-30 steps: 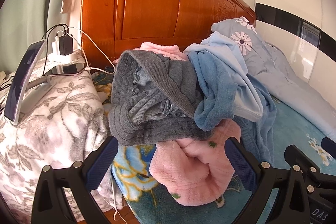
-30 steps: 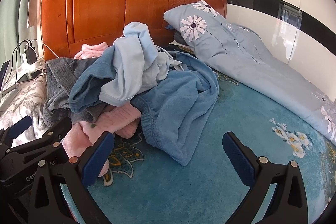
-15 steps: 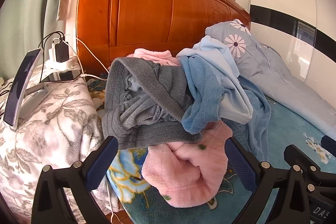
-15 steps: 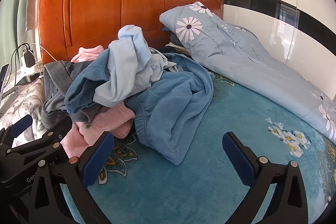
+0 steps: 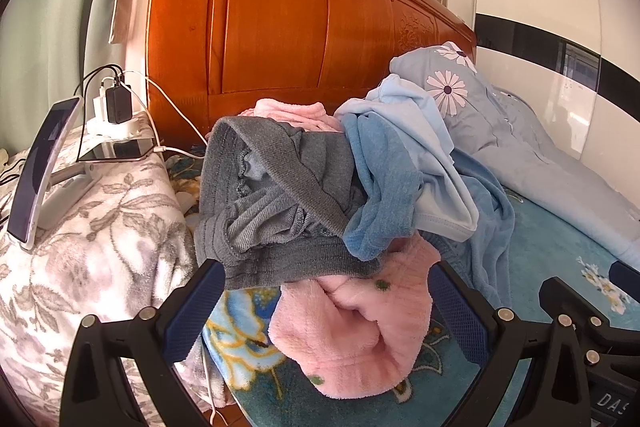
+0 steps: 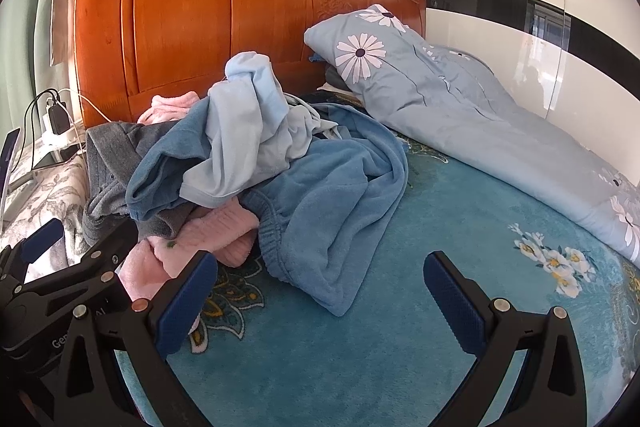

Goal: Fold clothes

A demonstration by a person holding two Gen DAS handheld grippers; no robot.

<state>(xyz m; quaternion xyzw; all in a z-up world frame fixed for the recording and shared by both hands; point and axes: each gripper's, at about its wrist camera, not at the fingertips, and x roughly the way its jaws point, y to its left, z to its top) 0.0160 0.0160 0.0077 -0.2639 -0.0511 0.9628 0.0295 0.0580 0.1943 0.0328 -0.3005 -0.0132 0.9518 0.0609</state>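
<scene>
Left gripper (image 5: 324,301) is hovering with jaws spread wide, nothing between the pads. Directly ahead of it, just past the fingertips, a pink fleece garment (image 5: 356,331) is spilling toward the bed edge. Lying on top of the pink piece and further ahead, a grey knit garment (image 5: 276,203) is bunching up, ribbed band showing. To the right of that, a mid-blue fleece garment (image 5: 380,195) and a pale blue shirt (image 5: 424,155) are draping over the heap.

Right gripper (image 6: 320,287) is also standing wide apart, gripping nothing, hovering over bare teal floral blanket (image 6: 400,347). The mid-blue fleece's elastic waistband end is lying just ahead of it, slightly left of centre; the rest of the pile is sitting ahead and to the left. The left gripper's frame is showing at the far left of this view.

Beyond the pile, a wooden headboard (image 6: 224,23) is rising. Ahead-right, a daisy-print quilt (image 6: 460,99) is stretching along the wall side.

Left of the left gripper, a grey floral cloth (image 5: 80,235) is carrying a propped phone (image 5: 44,163) and a charger with cables (image 5: 116,103).
</scene>
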